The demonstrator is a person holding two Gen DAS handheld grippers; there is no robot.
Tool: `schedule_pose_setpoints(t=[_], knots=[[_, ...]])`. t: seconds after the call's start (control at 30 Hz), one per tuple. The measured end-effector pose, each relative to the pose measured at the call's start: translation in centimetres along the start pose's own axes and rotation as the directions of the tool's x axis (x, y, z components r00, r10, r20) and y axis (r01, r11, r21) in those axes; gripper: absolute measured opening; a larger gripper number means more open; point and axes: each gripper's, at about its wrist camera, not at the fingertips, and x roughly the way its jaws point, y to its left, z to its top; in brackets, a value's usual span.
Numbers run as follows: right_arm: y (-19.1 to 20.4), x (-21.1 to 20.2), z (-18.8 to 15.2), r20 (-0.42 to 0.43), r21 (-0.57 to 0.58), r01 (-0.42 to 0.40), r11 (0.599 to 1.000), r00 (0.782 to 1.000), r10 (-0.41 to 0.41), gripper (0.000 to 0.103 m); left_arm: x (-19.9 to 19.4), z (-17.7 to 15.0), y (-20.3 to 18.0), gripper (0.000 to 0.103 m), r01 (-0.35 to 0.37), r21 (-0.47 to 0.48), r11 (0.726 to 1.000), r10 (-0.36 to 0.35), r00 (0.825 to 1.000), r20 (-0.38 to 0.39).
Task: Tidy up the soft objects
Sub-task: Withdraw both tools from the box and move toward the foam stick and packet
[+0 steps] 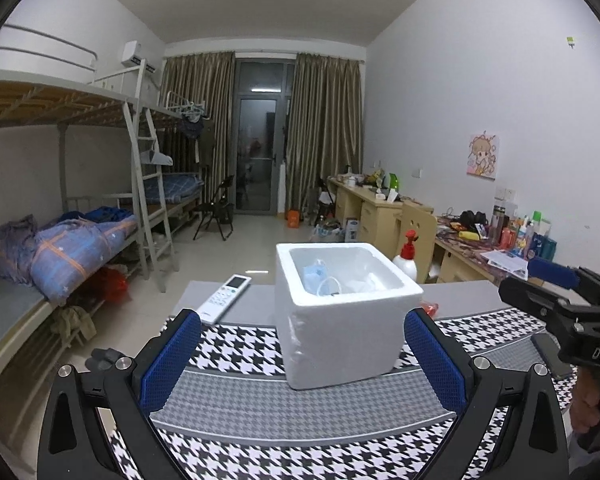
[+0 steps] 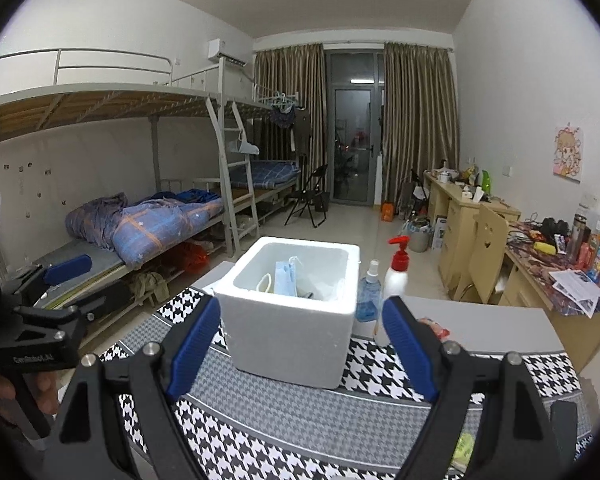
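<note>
Standing on the houndstooth mat (image 1: 260, 400), the foam box (image 1: 340, 320) held a blue face mask (image 2: 286, 278). Left gripper (image 1: 300, 360) and right gripper (image 2: 300, 344) jaws were wide open, empty.

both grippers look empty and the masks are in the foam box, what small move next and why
Probably swing the right gripper toward the red item beside the box: both grippers are open and empty, masks already inside, and it lies nearest that side.

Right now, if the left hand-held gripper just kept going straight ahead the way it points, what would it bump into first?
Most likely the white foam box standing on the houndstooth mat. The left hand-held gripper is open, its fingers apart, with the box's near wall directly ahead between them; the exact gap is hard to judge.
</note>
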Motion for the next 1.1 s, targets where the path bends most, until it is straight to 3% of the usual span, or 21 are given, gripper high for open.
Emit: schedule_pose_setpoints(t=[0.2,0.33,1.1], knots=[[-0.4,-1.7,-1.7,0.011,0.023,-0.02,1.0,1.0,0.02,0.087,-1.3,-0.9,-1.6,0.102,0.008,0.038,0.999,-0.009,1.0,0.009],[-0.6,-2.9,-2.6,0.037,0.026,-0.01,1.0,0.999,0.009,0.096,-1.8,-1.4,-2.4,0.102,0.046,0.048,0.998,-0.047,0.999,0.009],[-2.3,-6.0,-6.3,0.056,0.076,0.054,0.996,0.997,-0.059,0.096,-4.0,-4.8,-5.5,0.102,0.112,0.074,0.991,-0.117,0.991,0.065]])
